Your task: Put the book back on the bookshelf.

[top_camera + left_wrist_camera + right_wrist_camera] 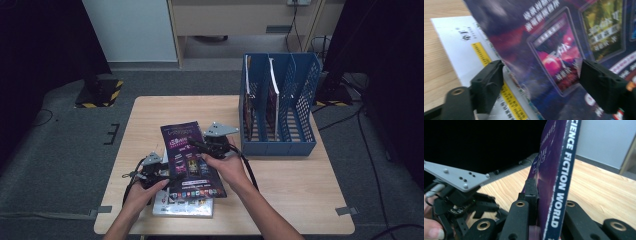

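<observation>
My right gripper (201, 145) is clenched on the spine edge of the purple magazine (190, 157), just right of the frame's middle in the high view. In the right gripper view my two black jaws squeeze the spine (560, 192) from both sides at bottom centre (white letters on it read "SCIENCE FICTION WORLD"). The magazine hangs tilted, its lower end over a white booklet (182, 206) that lies flat on the wooden table (295, 200) at lower centre.

My left gripper (172, 176) sits at the magazine's left edge, lower left of centre in the high view. In the left gripper view its jaws stand apart; one is at lower left over the booklet (461, 47), the other at lower right over the cover (554, 50), and they are not pressing on either.

At the upper right of the high view stands a blue file rack (300, 85) with magazines already upright in its left compartments.
</observation>
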{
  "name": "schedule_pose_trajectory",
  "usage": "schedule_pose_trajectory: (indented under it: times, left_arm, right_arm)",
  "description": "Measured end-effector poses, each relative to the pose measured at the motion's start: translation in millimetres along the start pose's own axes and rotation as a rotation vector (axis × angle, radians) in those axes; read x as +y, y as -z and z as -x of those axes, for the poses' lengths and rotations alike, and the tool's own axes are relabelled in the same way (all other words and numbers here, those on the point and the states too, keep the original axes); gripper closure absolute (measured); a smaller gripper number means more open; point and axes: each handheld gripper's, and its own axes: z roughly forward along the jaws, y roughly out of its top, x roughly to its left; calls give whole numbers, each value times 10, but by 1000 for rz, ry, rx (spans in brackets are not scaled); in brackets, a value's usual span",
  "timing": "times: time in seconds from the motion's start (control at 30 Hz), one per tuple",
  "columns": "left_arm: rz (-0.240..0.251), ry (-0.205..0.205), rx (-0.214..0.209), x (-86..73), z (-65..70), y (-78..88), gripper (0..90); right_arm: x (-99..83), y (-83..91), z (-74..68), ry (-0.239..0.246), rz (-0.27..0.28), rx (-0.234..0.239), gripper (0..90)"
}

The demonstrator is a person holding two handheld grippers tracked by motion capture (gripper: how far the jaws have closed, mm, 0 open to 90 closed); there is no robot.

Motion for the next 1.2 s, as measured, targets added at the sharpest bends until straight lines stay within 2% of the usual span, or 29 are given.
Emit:
schedule_pose_trajectory:
  times: [0.2, 0.3, 0.4, 0.53, 0.6, 0.73, 0.8, 0.93, 1.2]
  left_arm:
    - [-10, 10, -15, 20, -54, 46, 352]
    - [-4, 17, -10, 29, -98, 101, 513]
    - [-2, 35, -10, 34, -121, 124, 624]
    - [-3, 44, -17, 41, -141, 153, 711]
    - [-5, 52, -20, 45, -143, 167, 737]
    - [4, 28, -19, 58, -132, 197, 770]
    - [2, 1, -6, 76, -105, 211, 783]
    - [15, -12, -4, 95, -90, 228, 789]
    - [74, -25, 19, 127, -80, 306, 793]
  right_arm:
    - [0, 7, -11, 5, 23, 25, 832]
    - [1, 8, -22, 11, 25, 36, 836]
    - [-1, 9, -19, 17, 26, 49, 836]
    - [-5, 24, -8, 17, 31, 55, 835]
    - [-5, 28, -7, 14, 35, 69, 832]
    - [1, 42, 0, 17, 27, 60, 818]
    - [6, 52, 16, 14, 20, 43, 808]
    - [36, 94, 59, 17, 5, 52, 799]
    - [124, 150, 43, 47, 20, 63, 807]
